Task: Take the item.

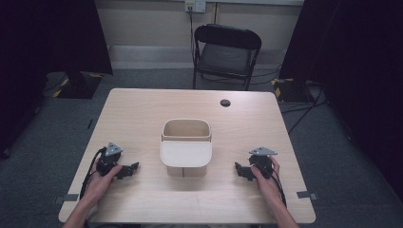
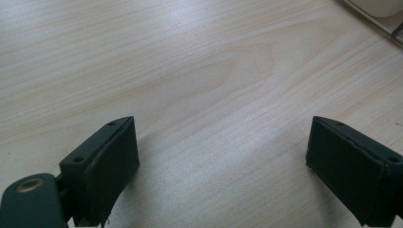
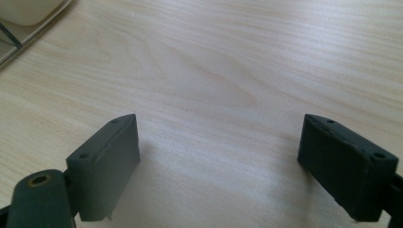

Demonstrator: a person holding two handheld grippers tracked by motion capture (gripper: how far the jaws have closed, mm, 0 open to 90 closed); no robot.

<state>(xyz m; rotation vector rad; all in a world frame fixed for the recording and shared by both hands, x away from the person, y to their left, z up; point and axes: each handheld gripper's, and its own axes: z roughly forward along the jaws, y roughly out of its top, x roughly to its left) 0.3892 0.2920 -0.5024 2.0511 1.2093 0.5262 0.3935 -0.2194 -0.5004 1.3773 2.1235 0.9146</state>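
Observation:
A cream-coloured bin [image 1: 186,147] with an open top stands in the middle of the light wooden table [image 1: 142,109]. My left gripper [image 1: 133,168] rests low over the table to the bin's left, held by a hand, pointing toward the bin. In the left gripper view its jaws stand wide apart over bare wood, so the left gripper [image 2: 221,161] is open and empty. My right gripper [image 1: 240,170] sits mirrored on the bin's right. In its own view the right gripper [image 3: 218,159] is open too, with nothing between the jaws. A corner of the bin [image 2: 380,7] shows at the top right, and the bin [image 3: 28,12] at the top left.
A black folding chair [image 1: 227,53] stands behind the table's far edge. A dark round cable hole [image 1: 225,102] sits near the table's back right. Dark curtains flank the room, and cables run over the grey floor at the right.

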